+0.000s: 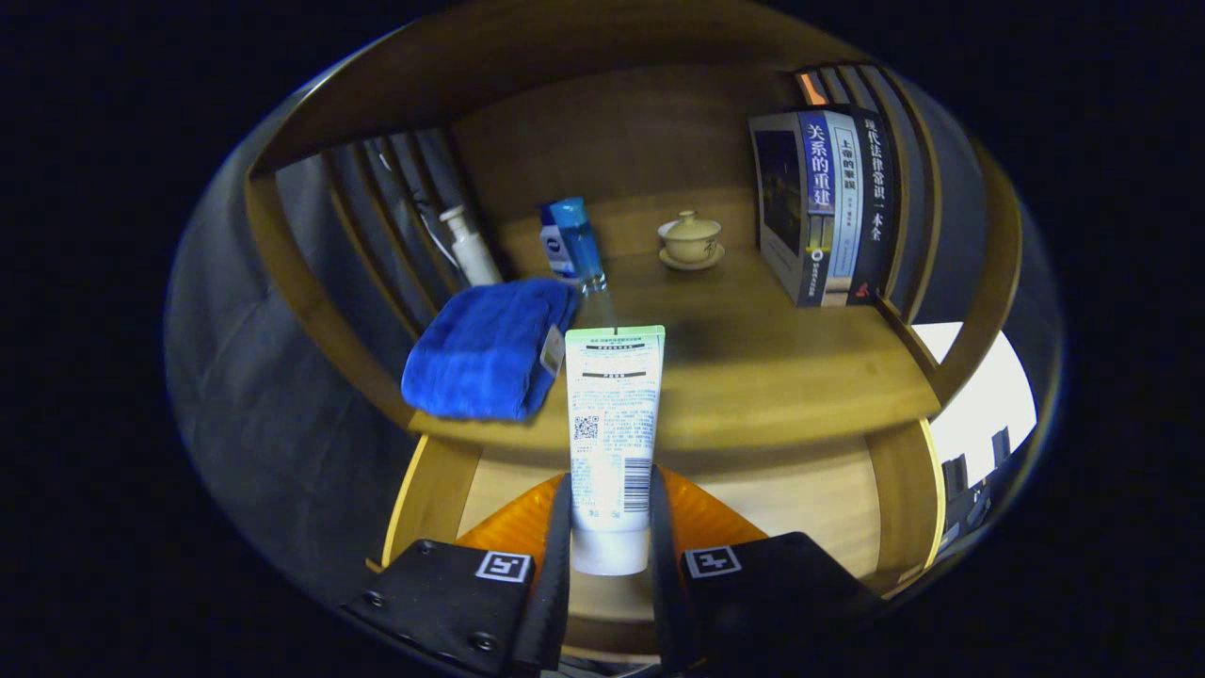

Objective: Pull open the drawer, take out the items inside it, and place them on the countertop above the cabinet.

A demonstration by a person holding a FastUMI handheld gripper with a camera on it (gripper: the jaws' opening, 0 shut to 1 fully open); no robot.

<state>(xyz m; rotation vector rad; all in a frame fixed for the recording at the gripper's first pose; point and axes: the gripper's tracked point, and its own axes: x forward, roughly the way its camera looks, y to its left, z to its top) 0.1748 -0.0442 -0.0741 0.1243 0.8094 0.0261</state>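
We had the gripper [610, 541] clamped on the white tube [614, 424], both fingers pressing its lower end, held upright just before the countertop [753, 367]. We judged the carry step under way; next we needed to set the tube on bare wood beside the blue towel [485, 350]

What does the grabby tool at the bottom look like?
The tool has two long, thin fingers standing side by side. Each grows out of a chunky black block with small round screws. On top of each block sits a square white sticker with a black blocky pattern, like a tiny maze. Orange parts show behind the fingers.
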